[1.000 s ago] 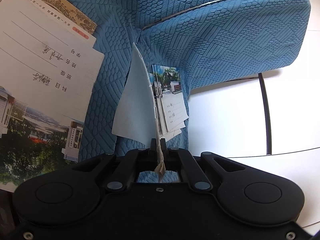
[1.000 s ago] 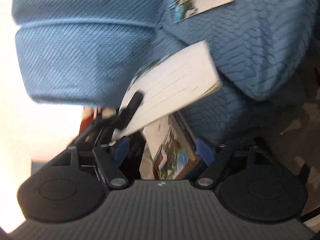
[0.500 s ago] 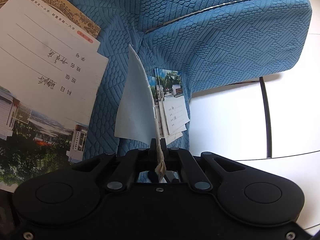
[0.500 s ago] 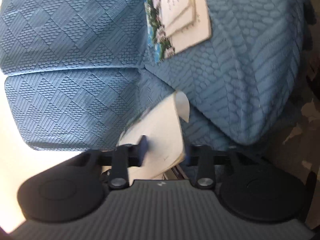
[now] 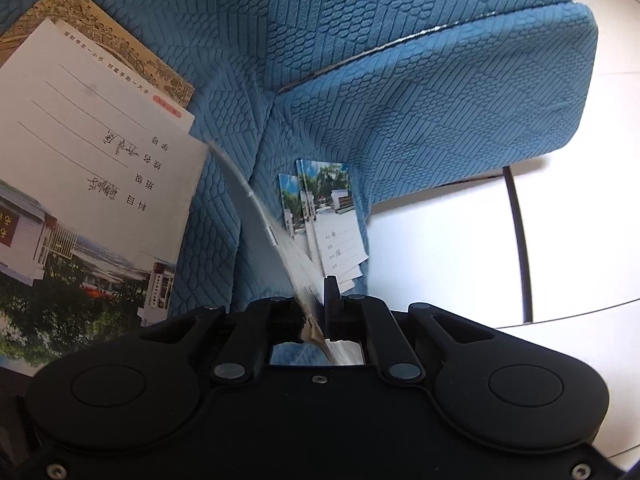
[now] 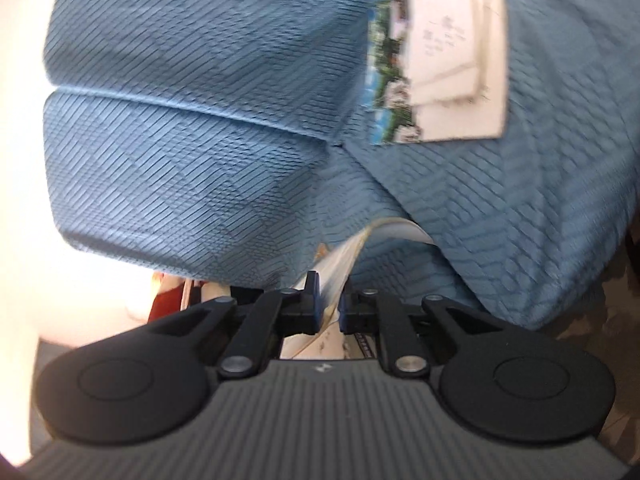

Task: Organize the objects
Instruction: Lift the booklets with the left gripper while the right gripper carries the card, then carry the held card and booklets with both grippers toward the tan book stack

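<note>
Both black two-finger grippers hang over a blue quilted fabric sofa (image 5: 420,128), each with paper between its fingers. The left gripper (image 5: 318,300) has its jaws just beginning to part around a thin pale exercise booklet seen edge-on (image 5: 256,216), which curves up and away to the left from the fingertips; the pads look as if they touch it at its lower corner, where the paper is frayed. The right gripper (image 6: 328,298) is closing its jaws on a second thin white booklet with a curling top edge (image 6: 340,264), and its blue-padded fingers (image 6: 314,284) pinch the sheet from both sides.

On the seat cushion to the left lies a stack of large white notebooks with handwritten labels and a printed school photograph (image 5: 92,184), resting on a brown patterned book cover (image 5: 104,40). Further off, near the crease where the seat meets the armrest, sits a small fanned pile of similar photo-covered booklets (image 5: 332,220). Beyond the armrest, a bright white tiled floor (image 5: 440,256) shows, crossed by a thin dark line
</note>
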`<state>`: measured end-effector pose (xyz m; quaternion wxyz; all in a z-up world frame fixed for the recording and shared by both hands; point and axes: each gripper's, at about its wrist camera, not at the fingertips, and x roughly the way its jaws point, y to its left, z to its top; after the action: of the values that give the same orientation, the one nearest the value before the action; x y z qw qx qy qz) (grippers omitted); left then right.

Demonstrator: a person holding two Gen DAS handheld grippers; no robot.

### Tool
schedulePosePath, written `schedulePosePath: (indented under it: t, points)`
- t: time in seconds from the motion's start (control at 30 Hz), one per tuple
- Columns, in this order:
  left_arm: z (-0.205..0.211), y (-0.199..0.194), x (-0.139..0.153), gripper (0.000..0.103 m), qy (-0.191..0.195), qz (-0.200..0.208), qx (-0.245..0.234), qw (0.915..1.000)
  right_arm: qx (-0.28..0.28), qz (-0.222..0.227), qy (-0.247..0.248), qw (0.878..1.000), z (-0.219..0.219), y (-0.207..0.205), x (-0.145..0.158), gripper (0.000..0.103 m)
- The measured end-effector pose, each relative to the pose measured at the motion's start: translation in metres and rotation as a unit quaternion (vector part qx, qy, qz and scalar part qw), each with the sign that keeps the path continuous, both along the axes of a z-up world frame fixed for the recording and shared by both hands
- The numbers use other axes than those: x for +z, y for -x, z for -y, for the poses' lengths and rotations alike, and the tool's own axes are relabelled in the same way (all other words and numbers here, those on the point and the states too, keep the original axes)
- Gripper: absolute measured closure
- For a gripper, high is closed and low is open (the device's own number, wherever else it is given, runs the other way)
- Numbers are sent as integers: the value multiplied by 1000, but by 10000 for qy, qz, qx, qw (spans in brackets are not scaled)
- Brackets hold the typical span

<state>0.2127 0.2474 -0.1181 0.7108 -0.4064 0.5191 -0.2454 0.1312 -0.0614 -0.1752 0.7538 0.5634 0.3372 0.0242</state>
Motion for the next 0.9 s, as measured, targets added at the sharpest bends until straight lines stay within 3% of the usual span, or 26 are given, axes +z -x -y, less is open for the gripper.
schedulePosePath:
  t: [0.6,0.7,0.9]
  points:
    - [-47,20,87,96,174,806,520,9952,860,888,736,9896,-37,-20,90,93]
    - [-59,25,93,95,168,912,626,9937,1072,1102,964,9834,-50,-23,99,92]
    - [-80,36,85,95,28,965,824,9919,1331,1101,961,9803,-73,-31,95,92]
